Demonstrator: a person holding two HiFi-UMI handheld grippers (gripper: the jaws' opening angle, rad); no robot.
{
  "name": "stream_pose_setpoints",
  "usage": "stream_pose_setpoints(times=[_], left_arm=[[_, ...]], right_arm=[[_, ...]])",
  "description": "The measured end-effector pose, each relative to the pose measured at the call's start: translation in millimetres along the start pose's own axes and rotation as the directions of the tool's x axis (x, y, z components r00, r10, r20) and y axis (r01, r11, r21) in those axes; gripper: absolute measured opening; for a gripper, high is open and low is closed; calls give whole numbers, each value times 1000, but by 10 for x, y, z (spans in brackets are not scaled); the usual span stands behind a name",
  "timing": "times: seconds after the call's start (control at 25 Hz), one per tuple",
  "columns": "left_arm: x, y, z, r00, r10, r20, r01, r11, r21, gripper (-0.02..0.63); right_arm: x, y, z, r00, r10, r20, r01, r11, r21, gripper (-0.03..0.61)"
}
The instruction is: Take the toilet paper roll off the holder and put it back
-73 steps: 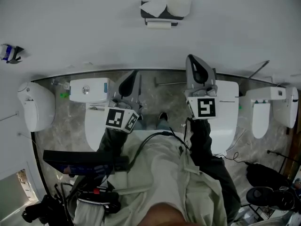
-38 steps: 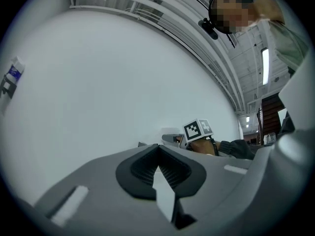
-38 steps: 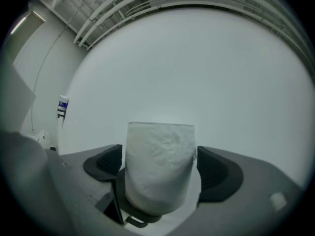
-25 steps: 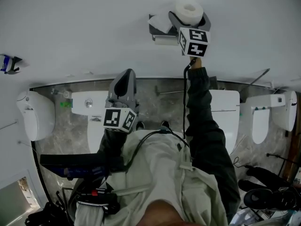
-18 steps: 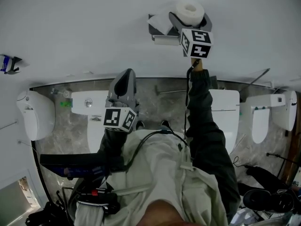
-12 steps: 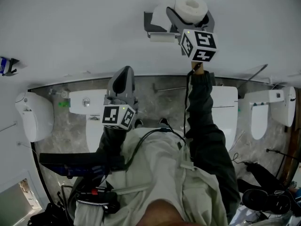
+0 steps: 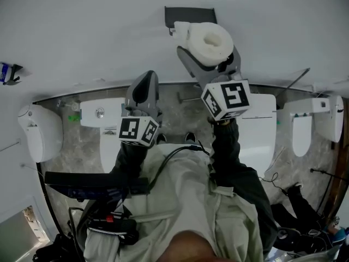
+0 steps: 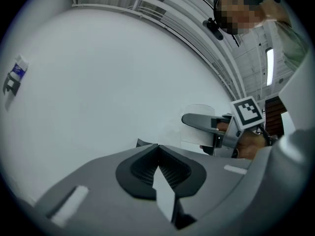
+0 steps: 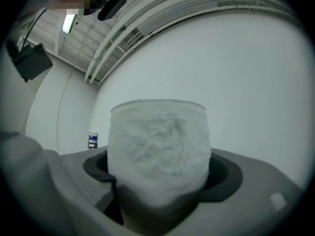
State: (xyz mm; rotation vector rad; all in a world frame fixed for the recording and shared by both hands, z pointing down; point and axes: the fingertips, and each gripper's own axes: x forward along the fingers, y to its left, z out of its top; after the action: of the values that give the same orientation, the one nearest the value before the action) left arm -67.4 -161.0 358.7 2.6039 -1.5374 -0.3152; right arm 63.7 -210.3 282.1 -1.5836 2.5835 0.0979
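The white toilet paper roll (image 7: 210, 39) is off the wall, its hollow core facing the head camera, and my right gripper (image 7: 210, 48) is shut on its sides. In the right gripper view the roll (image 9: 158, 151) fills the space between the jaws. A loose tail of paper (image 7: 180, 28) hangs from the roll toward the dark wall holder (image 7: 190, 14), which stands bare just above and left of it. My left gripper (image 7: 146, 81) hangs lower left, pointing at the wall, shut on nothing (image 8: 158, 150). The left gripper view shows the right gripper holding the roll (image 8: 199, 113).
Below the wall stand white toilets (image 7: 106, 111), (image 7: 260, 125) and further white fixtures at the left (image 7: 39, 129) and right (image 7: 317, 119). A small blue-and-white item (image 7: 7, 70) is fixed on the wall far left. Cables run over the person's clothing.
The right gripper rose from beside the toilet to the roll on the holder, shut around it, and has now drawn it down off the holder. The left gripper barely moved.
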Motion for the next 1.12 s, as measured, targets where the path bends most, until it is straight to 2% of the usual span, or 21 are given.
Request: stream_pose_setpoints(times=[0.12,0.32,0.48,1.12], left_arm=[[-78,-40,6,1000,-2,-5,2,1000,1,8],[-166,-84,-12,1000,-15,-19,15,1000,1,8],[-197,-115,-47,999,-29,-28,29,1000,-2,8],[-261,-189,-128,997,-49,-66,48,999,-9,8]], right_arm=[[-295,189,-114,1000,-12,-21,11,999,-36,466],[-629,359,-313,999,-28,-38,28,1000,-1,466],[-803,466,-424,999,-42,-27,42,999,-9,466],[-933,449,-637,995,-79,-64,79,997,-3,466]])
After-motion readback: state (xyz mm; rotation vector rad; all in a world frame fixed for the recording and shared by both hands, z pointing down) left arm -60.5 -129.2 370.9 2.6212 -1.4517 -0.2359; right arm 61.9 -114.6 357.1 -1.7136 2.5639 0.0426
